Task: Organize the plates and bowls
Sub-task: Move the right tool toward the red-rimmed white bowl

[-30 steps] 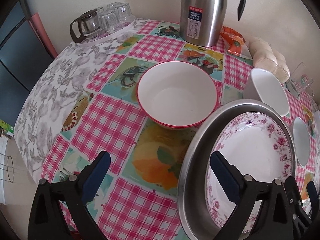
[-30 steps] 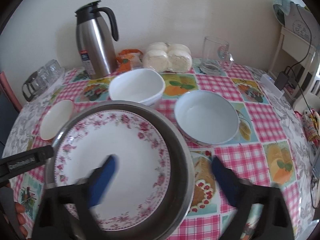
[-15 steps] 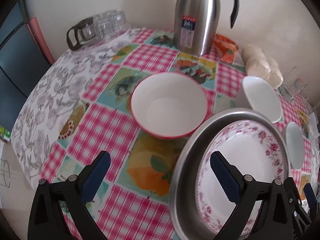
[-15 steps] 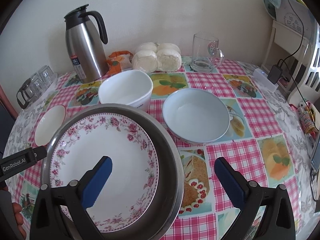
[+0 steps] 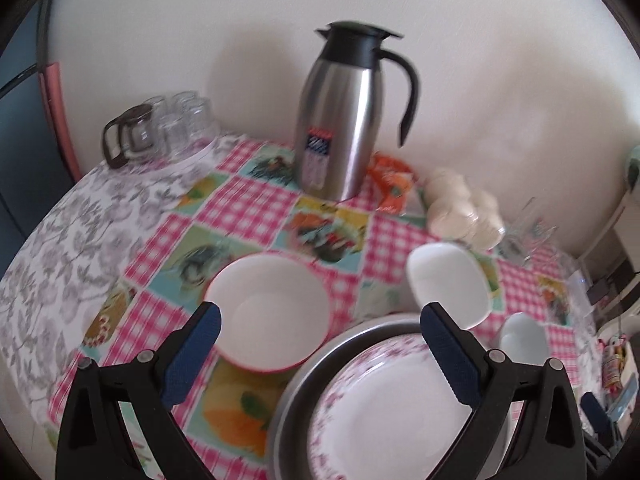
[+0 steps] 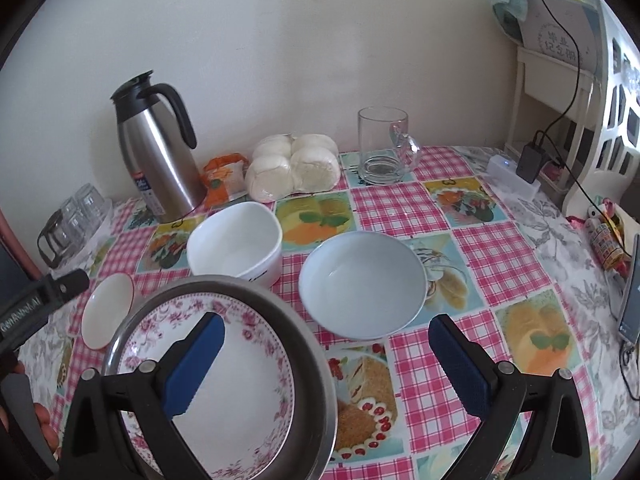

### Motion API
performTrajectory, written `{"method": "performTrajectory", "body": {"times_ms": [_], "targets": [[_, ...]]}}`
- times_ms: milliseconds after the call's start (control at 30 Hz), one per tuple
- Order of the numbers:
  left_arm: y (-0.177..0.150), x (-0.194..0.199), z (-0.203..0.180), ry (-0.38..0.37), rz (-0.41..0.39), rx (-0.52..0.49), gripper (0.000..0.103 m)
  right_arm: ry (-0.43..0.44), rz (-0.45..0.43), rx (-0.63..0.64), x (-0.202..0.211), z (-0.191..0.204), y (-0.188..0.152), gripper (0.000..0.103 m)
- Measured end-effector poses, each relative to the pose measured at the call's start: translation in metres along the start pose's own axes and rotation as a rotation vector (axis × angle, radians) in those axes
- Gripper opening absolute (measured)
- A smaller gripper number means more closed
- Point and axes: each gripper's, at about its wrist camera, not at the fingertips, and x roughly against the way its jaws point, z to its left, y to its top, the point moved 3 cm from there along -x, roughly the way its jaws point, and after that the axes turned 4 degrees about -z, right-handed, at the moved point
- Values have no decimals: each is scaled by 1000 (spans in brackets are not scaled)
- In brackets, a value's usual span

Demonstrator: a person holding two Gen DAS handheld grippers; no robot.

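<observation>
Steel pan [image 5: 304,392] carries the floral plate [image 5: 384,408] in my left view, where my left tongs [image 5: 320,352] gape wide and empty over the red-rimmed bowl [image 5: 268,306] on the tabletop [image 5: 248,208]. From the right, my right tongs [image 6: 326,358] spread wide, gripping nothing; square white bowl [image 6: 236,246] and pale blue bowl [image 6: 362,282] sit empty beyond the plate.

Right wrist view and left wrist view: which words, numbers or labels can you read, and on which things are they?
"GenRobot.AI", upside down, on the left gripper.
Chinese characters on the grey booklet on the shelf: mirrored, not readable.
Label on the steel jug: blurred, unreadable.
Print on the square white bowl: too small.
</observation>
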Motion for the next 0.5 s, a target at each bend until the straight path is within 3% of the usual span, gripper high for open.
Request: {"method": "performTrajectory", "body": {"times_ms": [233, 367, 500], "targets": [[22, 11, -29, -23, -98, -74, 100, -37, 9, -8, -2, -17, 18, 103], [31, 8, -39, -50, -89, -65, 100, -79, 57, -4, -5, -30, 27, 103], [34, -1, -47, -65, -57, -66, 100, -113, 46, -23, -2, -44, 41, 103]]}}
